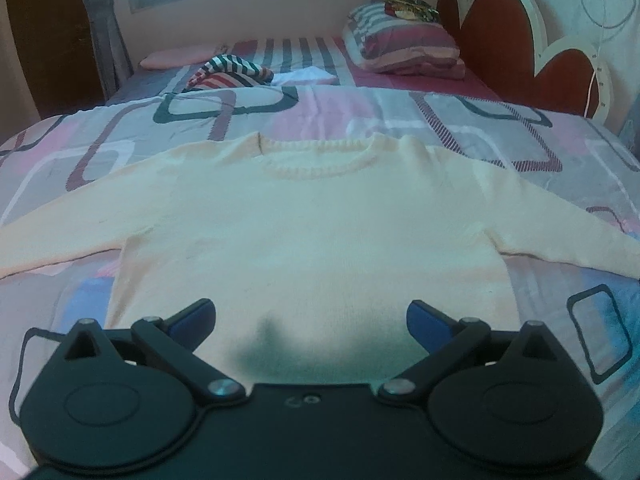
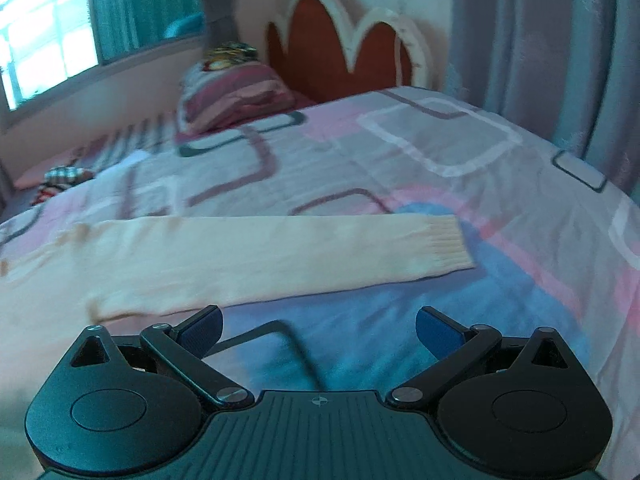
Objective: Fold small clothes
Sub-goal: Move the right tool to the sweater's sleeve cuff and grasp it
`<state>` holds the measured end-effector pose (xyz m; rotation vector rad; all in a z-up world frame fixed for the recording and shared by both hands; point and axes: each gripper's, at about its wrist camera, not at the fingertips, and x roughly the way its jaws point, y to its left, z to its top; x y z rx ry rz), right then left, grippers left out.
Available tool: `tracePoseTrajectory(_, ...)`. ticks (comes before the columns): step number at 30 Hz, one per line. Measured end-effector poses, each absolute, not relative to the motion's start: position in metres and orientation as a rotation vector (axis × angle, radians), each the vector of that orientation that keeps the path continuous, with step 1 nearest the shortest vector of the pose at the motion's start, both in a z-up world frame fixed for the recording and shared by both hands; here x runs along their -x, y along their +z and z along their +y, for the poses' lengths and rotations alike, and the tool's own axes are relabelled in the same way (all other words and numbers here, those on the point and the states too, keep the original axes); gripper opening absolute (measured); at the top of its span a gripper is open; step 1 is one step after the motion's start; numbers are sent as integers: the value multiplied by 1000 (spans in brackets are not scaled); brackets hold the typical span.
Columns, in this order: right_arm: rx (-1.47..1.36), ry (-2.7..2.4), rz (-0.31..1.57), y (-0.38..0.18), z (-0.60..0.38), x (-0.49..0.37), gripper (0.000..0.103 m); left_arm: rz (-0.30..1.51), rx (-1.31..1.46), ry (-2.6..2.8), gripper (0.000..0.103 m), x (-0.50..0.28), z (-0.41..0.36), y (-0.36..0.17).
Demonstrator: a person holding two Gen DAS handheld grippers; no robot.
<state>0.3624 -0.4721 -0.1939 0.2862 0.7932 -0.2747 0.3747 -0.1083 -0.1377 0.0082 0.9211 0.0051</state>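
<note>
A cream knit sweater (image 1: 304, 232) is laid flat, front up, on a patterned bedspread (image 1: 460, 120), with both sleeves stretched out to the sides and the ribbed neckline toward the far side of the bed. The left gripper (image 1: 311, 322) is held over the hem with its blue-padded fingers spread wide and nothing between them; the right gripper (image 2: 319, 330) is likewise spread and empty, set just short of the right sleeve (image 2: 256, 256), whose ribbed cuff (image 2: 452, 246) lies toward the bed's edge. Trouble is most likely to be caused by a pinch taken too deep: the thin, smooth bedspread could be caught together with the soft knit, and both would be dragged. A single layer might also be lifted alone, so that the fold would be left skewed. The sleeve, being limp and stretchy, can be expected to sag or twist if gripped only at the cuff. The right view is blurred, so fine texture cannot be judged there.
</note>
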Motion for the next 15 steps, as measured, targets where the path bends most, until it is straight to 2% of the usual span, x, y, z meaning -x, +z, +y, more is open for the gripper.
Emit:
tracePoseTrajectory(1, -293, -286, 804, -200, -481, -367, 78, 921, -9, 7, 101, -376, -109, -139)
tracePoseTrajectory(5, -365, -342, 859, -222, -511, -382, 76, 923, -13, 27, 101, -385, -107, -141)
tracePoseTrajectory(13, -518, -423, 897, -252, -561, -405, 76, 932, -27, 92, 92, -399, -90, -143)
tracePoseTrajectory(14, -528, -431, 889, -254, -565, -409, 75, 932, -28, 99, 91, -399, -87, -143)
tracePoseTrajectory(15, -537, -440, 878, -254, -568, -412, 66, 931, -28, 102, 90, -399, -84, -142)
